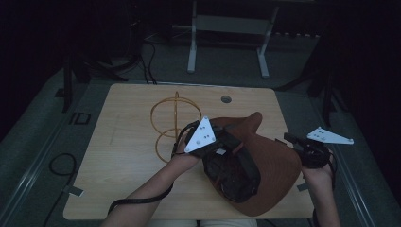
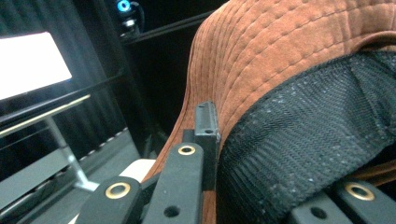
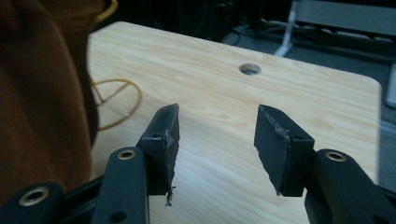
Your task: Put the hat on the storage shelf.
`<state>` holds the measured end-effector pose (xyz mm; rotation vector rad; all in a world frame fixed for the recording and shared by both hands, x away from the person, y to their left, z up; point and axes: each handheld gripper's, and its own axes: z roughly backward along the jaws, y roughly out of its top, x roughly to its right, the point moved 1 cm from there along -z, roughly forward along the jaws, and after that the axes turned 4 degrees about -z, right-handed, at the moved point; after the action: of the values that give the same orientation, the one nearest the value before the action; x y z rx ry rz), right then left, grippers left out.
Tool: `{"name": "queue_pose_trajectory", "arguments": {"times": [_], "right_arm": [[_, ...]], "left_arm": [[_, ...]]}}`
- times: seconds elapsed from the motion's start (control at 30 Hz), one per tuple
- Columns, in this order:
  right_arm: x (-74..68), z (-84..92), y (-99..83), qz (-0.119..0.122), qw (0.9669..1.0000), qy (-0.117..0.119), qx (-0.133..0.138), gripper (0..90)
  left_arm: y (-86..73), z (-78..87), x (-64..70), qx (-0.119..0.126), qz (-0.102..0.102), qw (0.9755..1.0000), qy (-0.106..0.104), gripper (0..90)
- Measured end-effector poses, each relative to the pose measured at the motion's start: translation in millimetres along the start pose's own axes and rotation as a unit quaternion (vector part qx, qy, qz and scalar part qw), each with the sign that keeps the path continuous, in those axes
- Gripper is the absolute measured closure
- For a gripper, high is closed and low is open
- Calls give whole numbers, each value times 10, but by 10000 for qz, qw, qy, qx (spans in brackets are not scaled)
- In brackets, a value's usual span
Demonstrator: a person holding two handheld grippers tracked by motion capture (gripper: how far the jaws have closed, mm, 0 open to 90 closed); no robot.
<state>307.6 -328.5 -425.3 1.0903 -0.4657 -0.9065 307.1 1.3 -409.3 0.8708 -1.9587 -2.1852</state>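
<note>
A rust-brown hat (image 1: 279,170) with a black mesh lining (image 1: 231,176) lies upside down and tilted over the near right of the wooden table (image 1: 123,142). My left gripper (image 1: 234,144) is shut on the hat's brim. In the left gripper view one finger (image 2: 205,126) presses against the brown brim (image 2: 280,46), and the mesh (image 2: 308,140) covers the other jaw. My right gripper (image 1: 291,138) hovers at the table's right edge beside the hat. It is open, with nothing between its jaws (image 3: 217,135). The hat (image 3: 37,93) fills that view's left side.
A gold wire stand (image 1: 176,113) of looped rings stands on the table just left of the hat, its base ring (image 3: 116,100) seen behind it. A cable hole (image 1: 226,99) sits near the far edge. White frame legs (image 1: 191,47) stand beyond the table.
</note>
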Motion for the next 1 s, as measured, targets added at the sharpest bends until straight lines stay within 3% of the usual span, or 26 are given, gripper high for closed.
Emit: {"name": "queue_pose_trajectory", "arguments": {"times": [0.2,0.4,0.43,0.5,0.7,1.0], "right_arm": [[-253,-3,42,300,9966,698,315,510],[-516,-85,66,649,9877,1359,422,508],[-516,-85,66,649,9877,1359,422,508],[-621,-141,71,806,9825,1618,442,502],[-742,-208,85,936,9747,1959,538,482],[-811,-260,116,890,9695,2189,650,488]], "left_arm": [[-23,42,35,115,-134,9997,-178,867],[-17,39,107,180,-169,9992,-321,867],[-17,39,107,180,-169,9992,-321,867],[-13,24,141,160,-203,9988,-407,867],[-17,10,163,221,-99,9986,-463,867],[-20,-71,226,144,-68,9989,-433,865]]}}
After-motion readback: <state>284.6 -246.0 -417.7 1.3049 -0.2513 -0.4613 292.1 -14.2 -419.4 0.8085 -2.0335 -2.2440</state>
